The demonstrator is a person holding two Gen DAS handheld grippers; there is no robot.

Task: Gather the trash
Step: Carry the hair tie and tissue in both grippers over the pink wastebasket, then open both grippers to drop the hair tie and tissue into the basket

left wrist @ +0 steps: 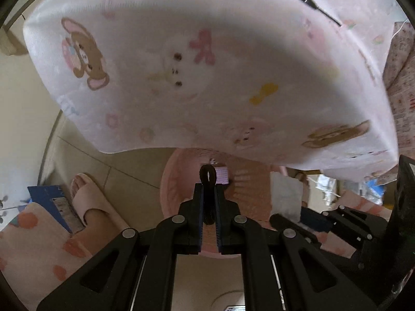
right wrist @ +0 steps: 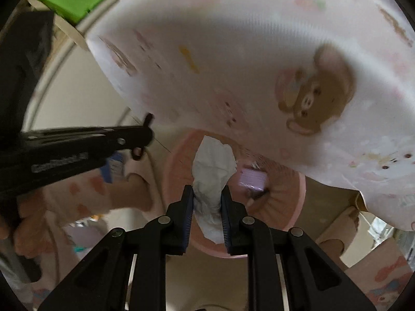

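Two pieces of trash are held at this moment, one in each gripper, above a pink bin (left wrist: 168,181) that stands on the tiled floor.

The left gripper (left wrist: 207,194) is almost fully closed, and a small black loop (left wrist: 207,176), maybe a hair tie or a band, is pinched between its pads. The loop stands out past the fingertips, and its long axis runs along the fingers, down toward the bin. The right gripper (right wrist: 207,199) is closed only partly, because a crumpled white tissue (right wrist: 214,165) is squeezed between its jaws. The tissue is longer than it is wide; its long axis also follows the fingers, and the wider, loose end points to the inside of the bin.

A small lilac packet (right wrist: 253,178) is seen already at the bottom of the bin. A pillow with printed bears (left wrist: 197,77) hangs over the far side of the bin and covers part of the rim. A foot in a pink slipper (left wrist: 88,202) is seen to the left of the bin.

The step in hand is judged to be the drop into the bin. For the next move, both grippers must be kept over the opening, clear of the pillow, and the jaws must be opened. It is possible that the light tissue will stick to a pad.
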